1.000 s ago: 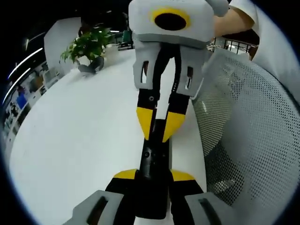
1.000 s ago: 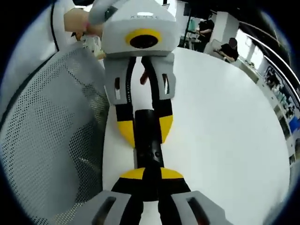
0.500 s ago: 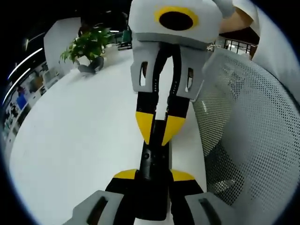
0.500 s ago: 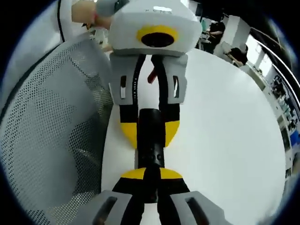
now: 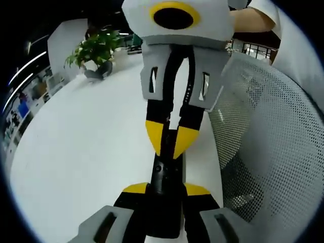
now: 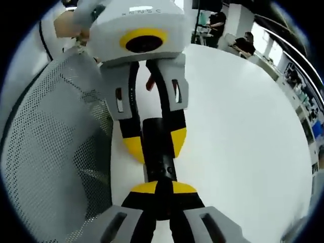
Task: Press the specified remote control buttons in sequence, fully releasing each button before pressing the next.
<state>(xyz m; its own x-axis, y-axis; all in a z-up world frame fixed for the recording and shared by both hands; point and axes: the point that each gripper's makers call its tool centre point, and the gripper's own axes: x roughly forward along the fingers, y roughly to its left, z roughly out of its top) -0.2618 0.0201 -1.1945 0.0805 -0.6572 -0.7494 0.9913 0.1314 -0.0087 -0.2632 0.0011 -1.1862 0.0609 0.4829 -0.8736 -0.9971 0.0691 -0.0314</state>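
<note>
The slim, rigid, light remote [image 5: 164,177] lay pinched edgewise in the left claw [image 5: 165,190], while the right claw [image 6: 163,187], tips together, touched its buttons.

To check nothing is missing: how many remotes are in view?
1: the remote is gripped in the left tongs, with the shut right tongs at its buttons. None seems hidden.

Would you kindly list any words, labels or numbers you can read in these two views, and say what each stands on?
None can be read.
Remote control: button markings too small and dark.
Top of the left gripper in the right gripper view: faint marks, too blurred.
</note>
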